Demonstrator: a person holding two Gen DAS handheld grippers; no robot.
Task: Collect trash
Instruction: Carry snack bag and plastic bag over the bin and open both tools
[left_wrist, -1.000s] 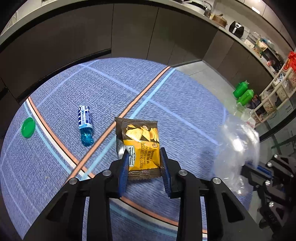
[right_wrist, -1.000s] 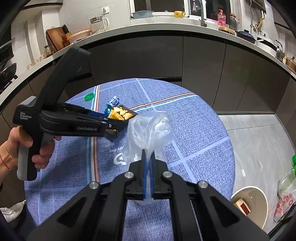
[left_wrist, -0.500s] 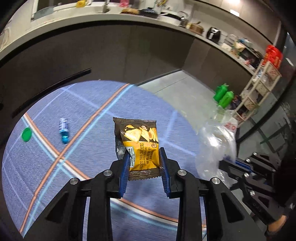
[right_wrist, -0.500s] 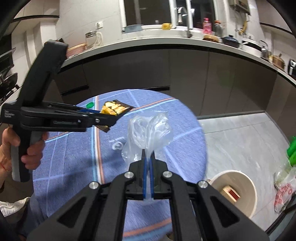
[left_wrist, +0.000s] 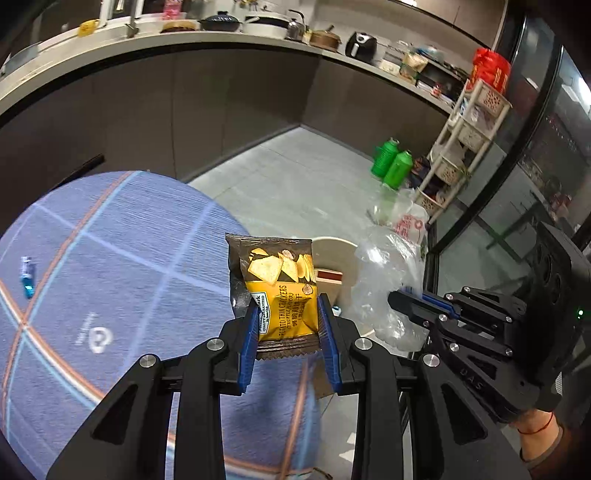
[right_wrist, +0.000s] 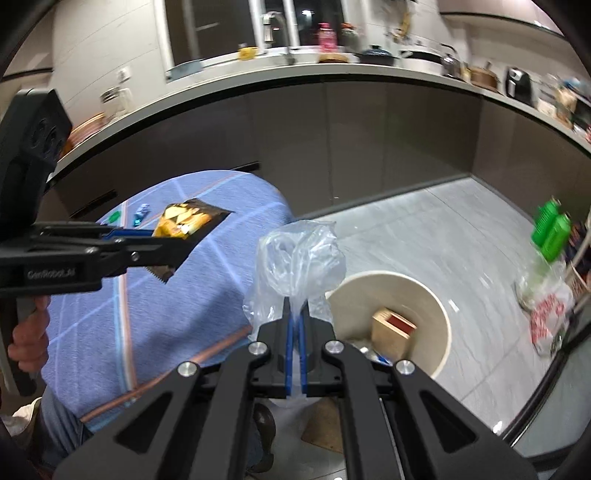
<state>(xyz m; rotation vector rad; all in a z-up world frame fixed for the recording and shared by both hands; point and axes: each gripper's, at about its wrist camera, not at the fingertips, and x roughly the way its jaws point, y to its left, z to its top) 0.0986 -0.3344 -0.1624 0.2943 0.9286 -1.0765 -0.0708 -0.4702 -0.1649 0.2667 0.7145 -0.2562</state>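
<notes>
Left wrist: cracker packet clamped (upright) beside crumpled bag.

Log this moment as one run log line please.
left gripper: holding cracker packet | right gripper: holding plastic bag | bin: below, not yet reached

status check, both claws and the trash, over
Left claw shut on cracker packet. Right claw shut on clear plastic bag. Bin on floor beside table, nothing blocking it.

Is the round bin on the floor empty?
No, the bin already holds a small brown box and other scraps.
</notes>
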